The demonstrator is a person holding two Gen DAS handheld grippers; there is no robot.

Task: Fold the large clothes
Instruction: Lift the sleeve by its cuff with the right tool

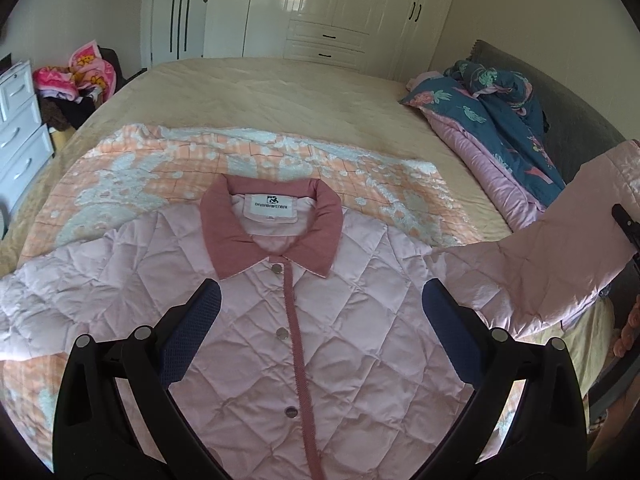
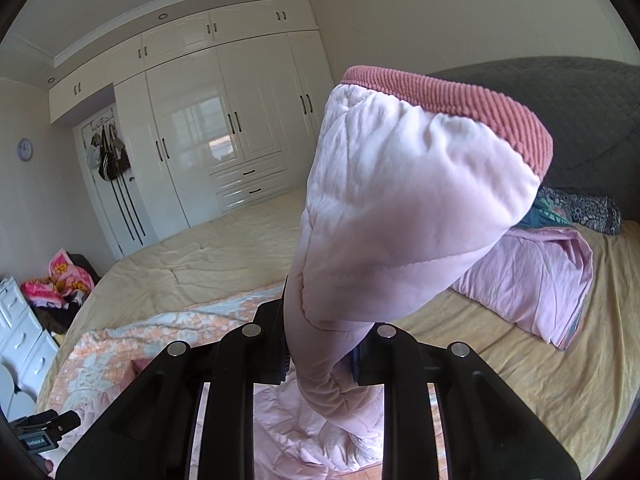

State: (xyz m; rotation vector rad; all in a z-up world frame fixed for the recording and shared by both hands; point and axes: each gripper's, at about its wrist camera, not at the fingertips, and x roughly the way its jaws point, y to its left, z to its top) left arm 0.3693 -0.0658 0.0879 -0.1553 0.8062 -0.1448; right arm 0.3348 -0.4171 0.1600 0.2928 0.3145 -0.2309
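A pale pink quilted jacket (image 1: 280,340) with a darker pink collar (image 1: 272,232) lies front up, buttoned, on an orange and white patterned blanket (image 1: 160,172) on the bed. My left gripper (image 1: 320,312) hovers open over the jacket's chest, blue pads wide apart, nothing between them. The jacket's right sleeve (image 1: 560,248) is lifted off the bed toward the right edge of the left wrist view. My right gripper (image 2: 320,336) is shut on that sleeve (image 2: 400,208), which stands up in front of the camera with its ribbed pink cuff (image 2: 460,108) on top.
The bed's beige cover (image 1: 300,100) stretches beyond the blanket. A bundled blue floral and pink quilt (image 1: 492,120) lies at the grey headboard (image 2: 580,112) side. White wardrobes (image 2: 224,120) fill the far wall. A white drawer unit (image 1: 20,132) and a clothes pile (image 1: 76,76) stand left.
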